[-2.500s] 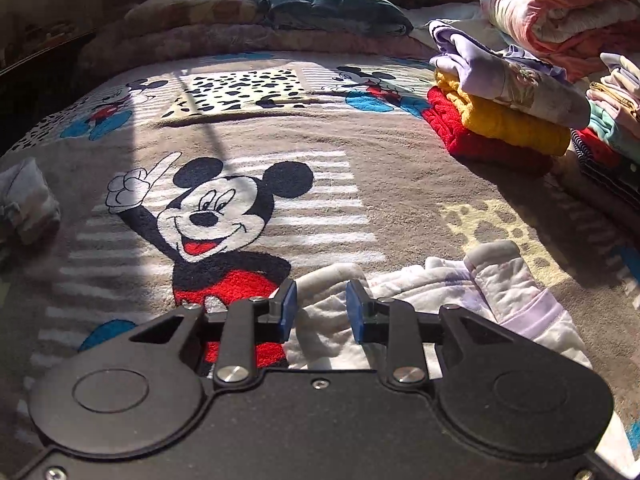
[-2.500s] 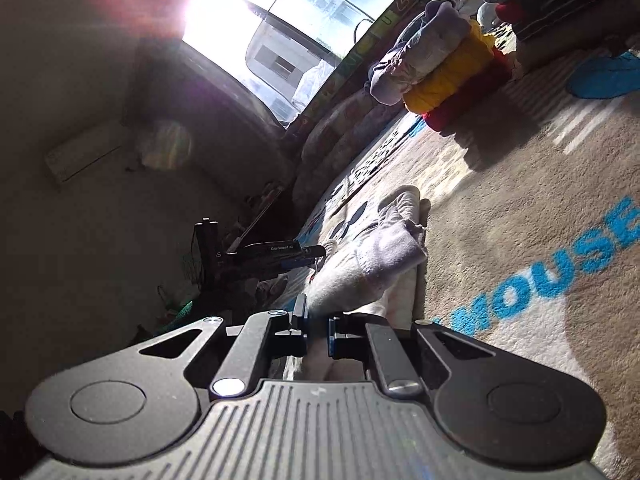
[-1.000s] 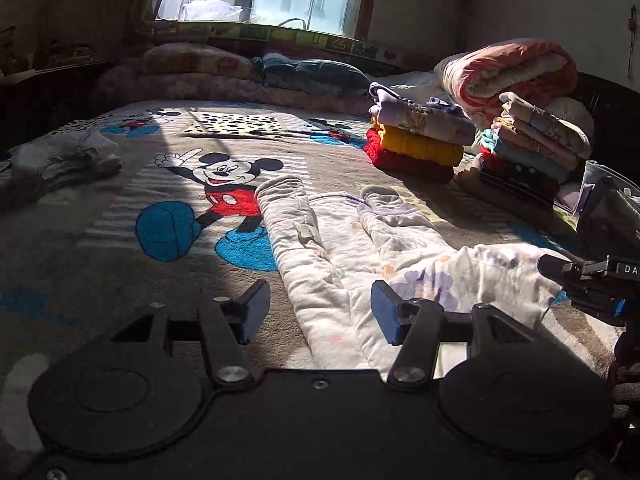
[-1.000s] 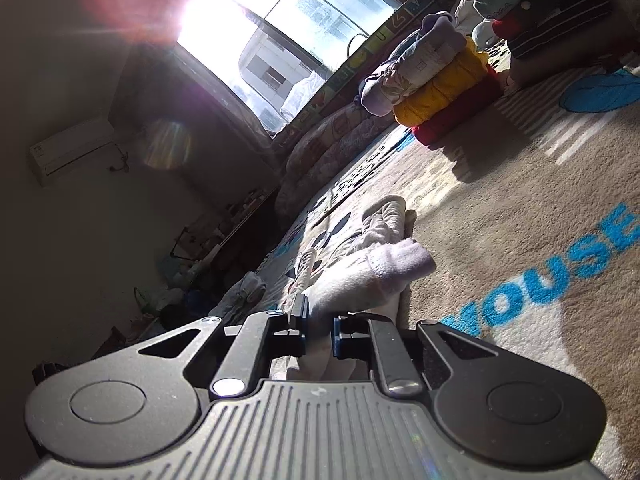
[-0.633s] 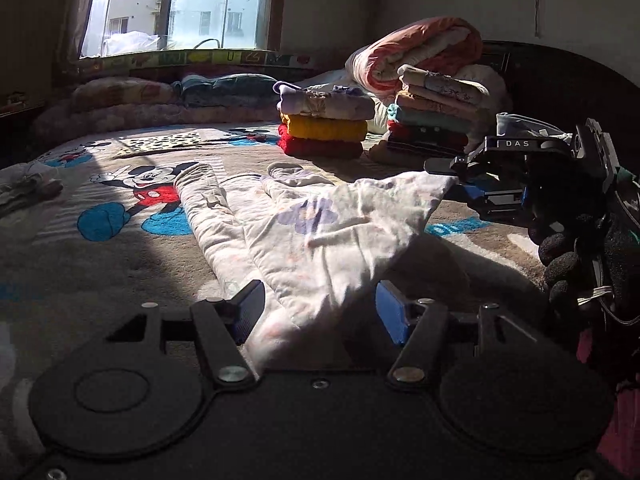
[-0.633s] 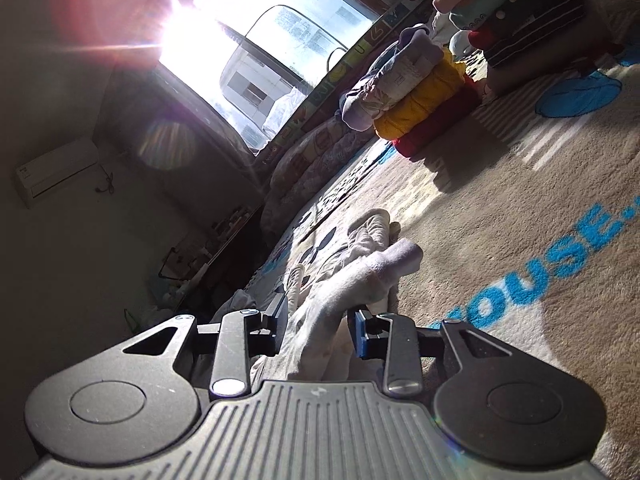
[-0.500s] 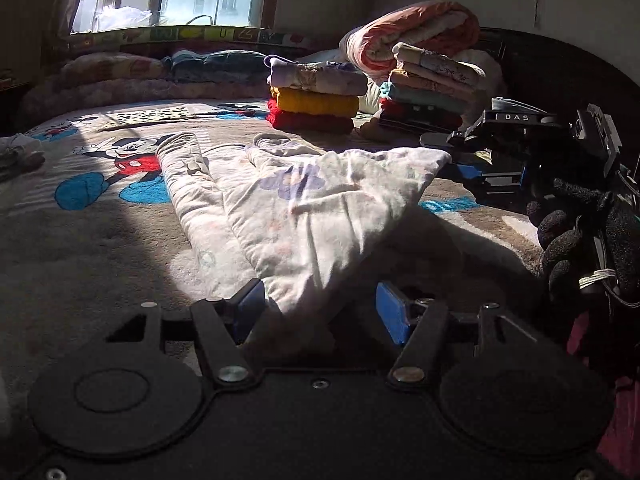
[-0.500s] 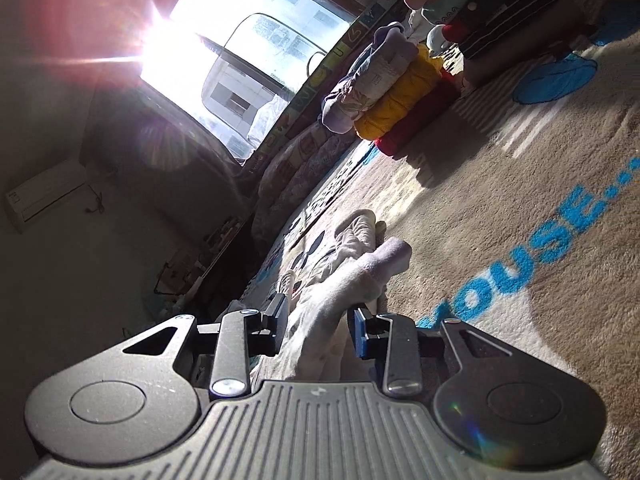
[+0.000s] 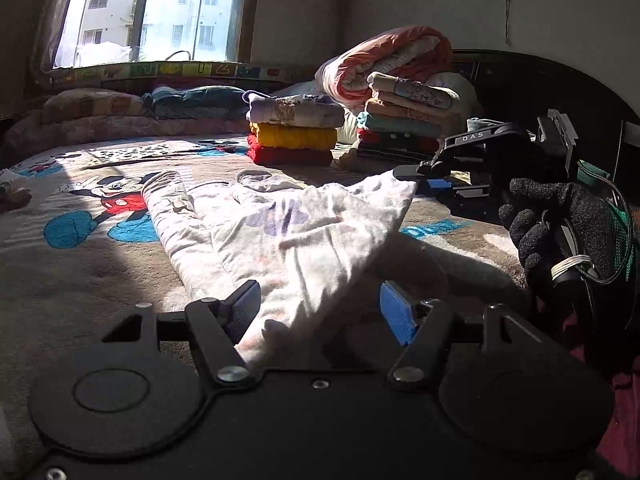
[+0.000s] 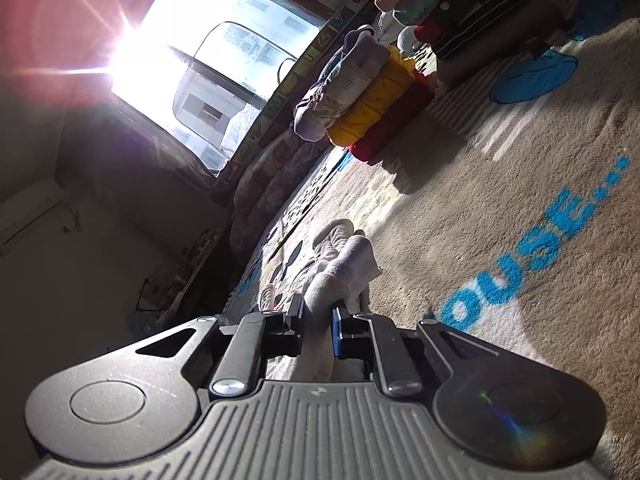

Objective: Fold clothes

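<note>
- Two stacks of folded clothes (image 9: 294,136) already stand at the far side of the bed (image 9: 80,272), so much of the pile looks dealt with; a crumpled item lies at the bed's left edge, seemingly waiting.
- One white garment (image 9: 280,236) is in hand now, spread lengthwise on the Mickey Mouse blanket with its legs or sleeves pointing toward the window; no fold shows in it yet, so I judge this piece has barely begun.
- Left tongs (image 9: 320,308) sit low at the garment's near end, wide apart, cloth lying between the blue pads but not pinched.
- Right tongs (image 10: 316,326) are tilted sideways, narrowed around a bunched corner of the garment; whether they grip it firmly, I cannot tell.
- That corner is lifted off the bed, and a gloved hand (image 9: 568,224) holds the right tool beside it.
</note>
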Tool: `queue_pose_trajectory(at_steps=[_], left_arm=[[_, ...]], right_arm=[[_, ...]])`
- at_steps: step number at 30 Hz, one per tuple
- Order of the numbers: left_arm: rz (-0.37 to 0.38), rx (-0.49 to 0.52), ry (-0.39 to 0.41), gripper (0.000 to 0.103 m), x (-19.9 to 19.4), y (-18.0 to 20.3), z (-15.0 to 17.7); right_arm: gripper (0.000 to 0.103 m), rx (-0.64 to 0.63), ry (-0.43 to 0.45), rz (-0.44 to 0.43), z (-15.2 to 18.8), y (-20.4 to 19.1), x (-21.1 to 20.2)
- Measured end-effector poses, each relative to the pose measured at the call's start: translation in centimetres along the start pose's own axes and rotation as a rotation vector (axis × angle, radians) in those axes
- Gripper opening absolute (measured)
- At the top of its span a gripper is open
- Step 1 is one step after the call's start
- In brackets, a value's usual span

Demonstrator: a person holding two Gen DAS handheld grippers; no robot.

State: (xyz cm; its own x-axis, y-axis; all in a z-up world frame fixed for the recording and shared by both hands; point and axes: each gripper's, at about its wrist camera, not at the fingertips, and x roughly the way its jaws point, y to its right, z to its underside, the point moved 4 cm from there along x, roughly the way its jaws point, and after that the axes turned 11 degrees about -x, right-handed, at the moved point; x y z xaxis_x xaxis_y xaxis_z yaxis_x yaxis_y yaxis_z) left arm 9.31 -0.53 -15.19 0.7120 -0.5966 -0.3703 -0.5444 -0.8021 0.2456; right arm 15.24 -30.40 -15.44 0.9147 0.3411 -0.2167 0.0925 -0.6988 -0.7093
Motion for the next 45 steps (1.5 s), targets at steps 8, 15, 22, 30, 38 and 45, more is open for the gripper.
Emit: queue_pose_trajectory(at_steps=[8,15,22,30,38,45], left_arm=[[-0.013,0.04,-0.039,0.066,1.1,-0.3,0.5],[0.007,0.021,-0.057,0.066,1.4,-0.6,0.7],[0.04,-0.024,-0.088,0.066,1.4,-1.6,1.0],[0.103,-0.18,-0.098,0.066,1.2,-3.4,0.4],[0.134,-0.272,-0.095,0.066,0.8,-4.3,0.2],[0.14,-0.302,-0.104,0.066,0.8,-4.6,-0.1]], right_arm=[[0.013,-0.085,0.012,0.014,-2.1,-4.3,1.1],[0.013,-0.191,-0.027,0.017,-3.2,-8.6,5.2],[0.013,-0.315,-0.102,-0.004,-2.3,-13.3,10.5],[0.013,-0.455,-0.233,0.053,0.5,-15.9,16.8],[0.034,-0.505,-0.315,0.058,-0.1,-15.5,17.5],[0.041,-0.501,-0.352,0.056,-2.4,-11.8,16.9]])
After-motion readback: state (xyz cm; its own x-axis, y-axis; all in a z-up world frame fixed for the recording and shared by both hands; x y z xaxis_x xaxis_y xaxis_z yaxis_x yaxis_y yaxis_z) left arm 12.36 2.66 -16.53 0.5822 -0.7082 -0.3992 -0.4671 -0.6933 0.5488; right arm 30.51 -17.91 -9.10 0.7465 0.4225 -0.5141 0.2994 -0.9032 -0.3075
